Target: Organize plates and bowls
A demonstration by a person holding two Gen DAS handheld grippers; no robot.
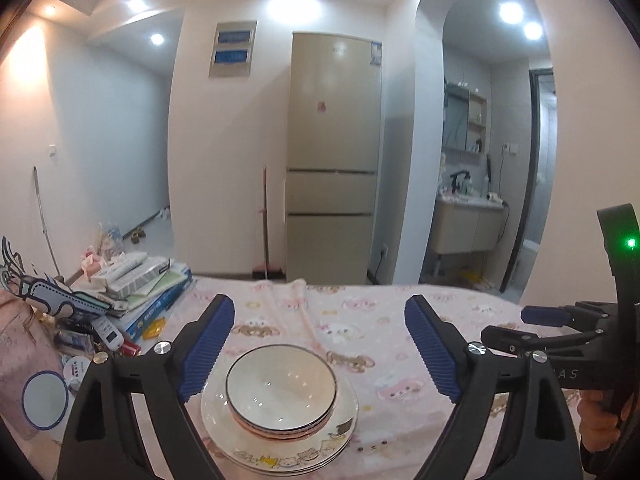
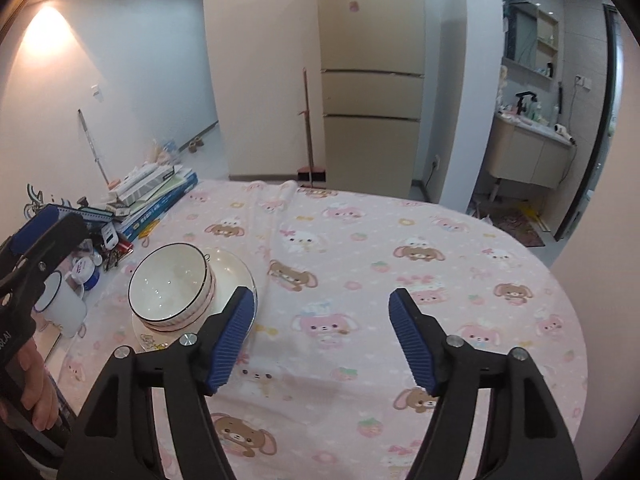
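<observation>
A white bowl with a dark rim [image 1: 282,387] is nested on other bowls, and that stack stands on stacked white plates [image 1: 340,436] with cartoon prints, on the pink cloth. My left gripper [image 1: 319,320] hangs above and behind the stack, open, with nothing between its blue pads. In the right wrist view the same bowl stack [image 2: 170,284] and plates [image 2: 236,270] lie to the left of my right gripper [image 2: 322,308], which is open over bare cloth and holds nothing. The right gripper [image 1: 538,316] also shows at the right edge of the left wrist view.
A round table under a pink cartoon cloth [image 2: 400,280]. Books and boxes [image 1: 148,284] pile at its left, with a white enamel mug [image 2: 60,304] and small jars. A person's hand [image 2: 38,384] grips the left tool. A fridge [image 1: 334,152] stands behind.
</observation>
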